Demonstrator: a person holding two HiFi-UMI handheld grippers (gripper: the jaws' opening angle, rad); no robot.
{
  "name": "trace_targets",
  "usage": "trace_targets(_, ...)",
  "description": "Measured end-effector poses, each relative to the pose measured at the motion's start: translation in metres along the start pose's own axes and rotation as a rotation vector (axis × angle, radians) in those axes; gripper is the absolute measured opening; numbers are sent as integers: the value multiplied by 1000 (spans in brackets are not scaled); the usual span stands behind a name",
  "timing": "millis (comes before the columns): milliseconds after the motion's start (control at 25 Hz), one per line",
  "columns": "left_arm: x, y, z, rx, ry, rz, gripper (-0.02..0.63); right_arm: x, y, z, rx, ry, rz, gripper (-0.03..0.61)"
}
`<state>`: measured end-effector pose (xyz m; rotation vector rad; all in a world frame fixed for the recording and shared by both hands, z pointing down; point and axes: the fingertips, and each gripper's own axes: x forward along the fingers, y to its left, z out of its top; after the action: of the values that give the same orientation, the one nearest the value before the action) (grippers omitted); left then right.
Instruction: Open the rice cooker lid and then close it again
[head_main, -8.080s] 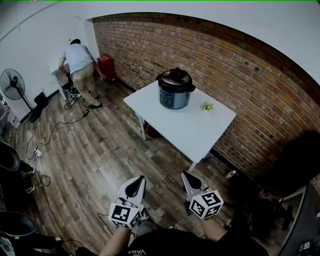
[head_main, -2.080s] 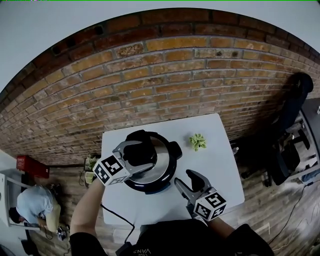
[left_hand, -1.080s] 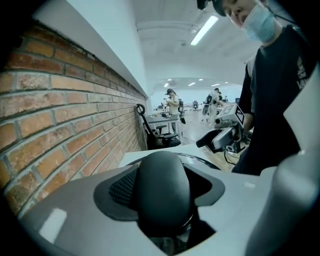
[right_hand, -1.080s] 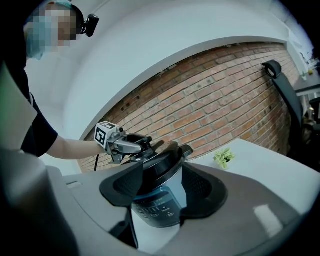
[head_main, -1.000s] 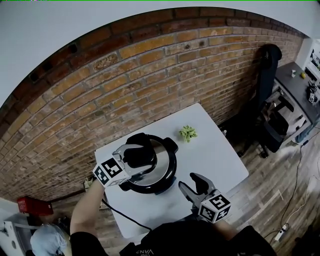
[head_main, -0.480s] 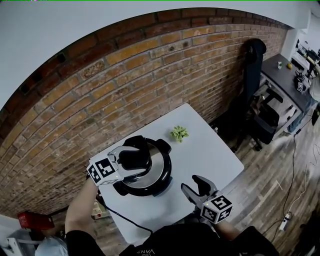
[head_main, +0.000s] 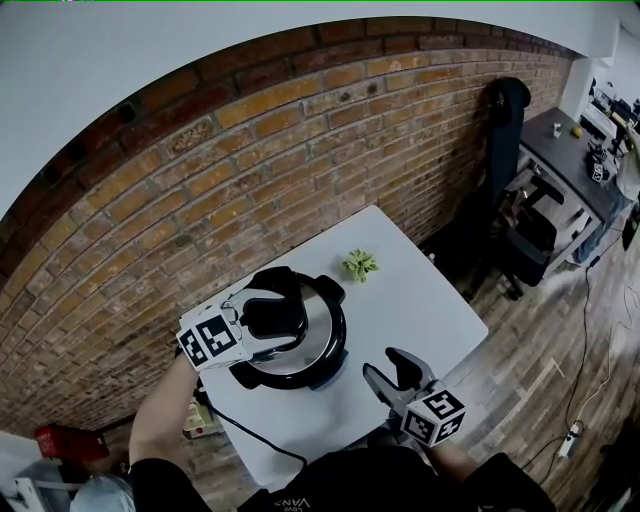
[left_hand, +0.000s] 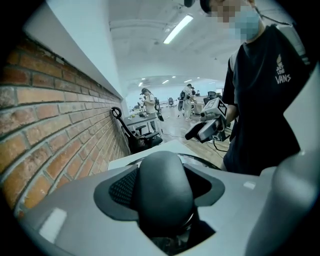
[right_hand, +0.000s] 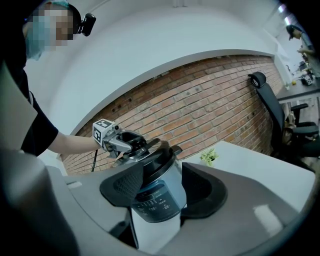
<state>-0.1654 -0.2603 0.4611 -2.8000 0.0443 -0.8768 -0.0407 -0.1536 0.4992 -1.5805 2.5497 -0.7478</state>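
Left hand-held gripper (head_main: 270, 322) pinching black lid handle (head_main: 282, 310) directly beneath it atop rice cooker (head_main: 318, 352), right hand-held gripper (head_main: 383, 363) spread, empty, cooker ahead, not touching, white desk (head_main: 425, 300).

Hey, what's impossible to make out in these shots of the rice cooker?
Right gripper view: control panel print, too small and blurred.
Left gripper view: lid handle base, covered by the left tool's pads.
Head view: power cord end, hidden by the person's body.
Head view: green item, too small to identify.
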Motion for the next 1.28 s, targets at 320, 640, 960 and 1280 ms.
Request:
trace_targets(320, 1, -1, 4, 31, 31, 7, 278, -4, 12, 6, -3, -37, 6, 233)
trace_targets(640, 2, -1, 9, 56, 60, 17, 278, -19, 18, 4, -4, -56, -10, 233)
trace_targets(960, -12, 8, 30, -9, -69, 79, 278, -32, 17, 3, 0, -76, -34, 232)
trace_targets(1280, -55, 16, 63, -25, -196, 225, 278, -33, 24, 10, -16, -97, -20, 232)
